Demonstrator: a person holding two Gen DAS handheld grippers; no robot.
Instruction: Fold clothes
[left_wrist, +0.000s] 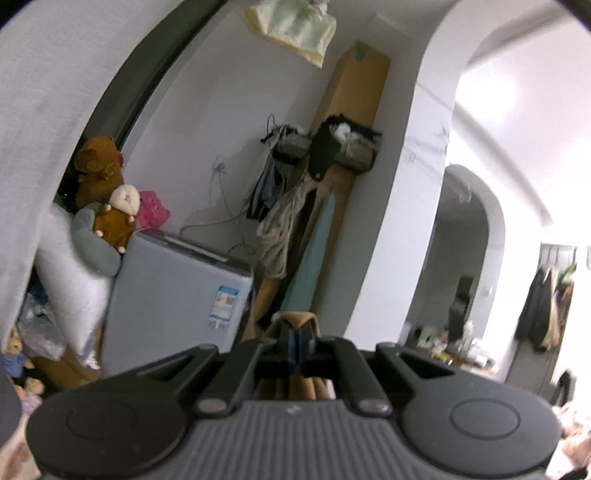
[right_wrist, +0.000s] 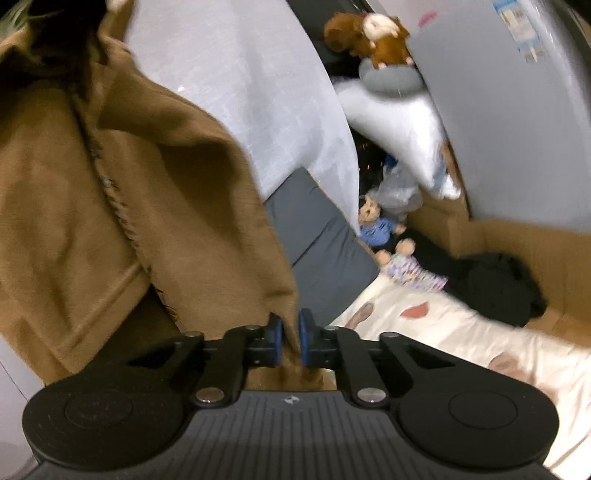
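Observation:
A brown knitted garment (right_wrist: 110, 192) hangs in the air and fills the left half of the right wrist view. Its lower edge runs down between the blue pads of my right gripper (right_wrist: 290, 345), which is shut on it. In the left wrist view my left gripper (left_wrist: 295, 339) is raised high, pointing at the room, and is shut on a fold of the same brown garment (left_wrist: 295, 318) bunched over its fingertips. More brown cloth hangs under the jaws there.
A grey washing machine (left_wrist: 173, 295) stands ahead with plush toys (left_wrist: 110, 206) and a white pillow (left_wrist: 70, 280) beside it. Below lie a cream bedspread (right_wrist: 461, 332), a grey cushion (right_wrist: 325, 254), a teddy bear (right_wrist: 380, 225) and a dark heap (right_wrist: 498, 284). A white curtain (right_wrist: 258, 92) hangs behind.

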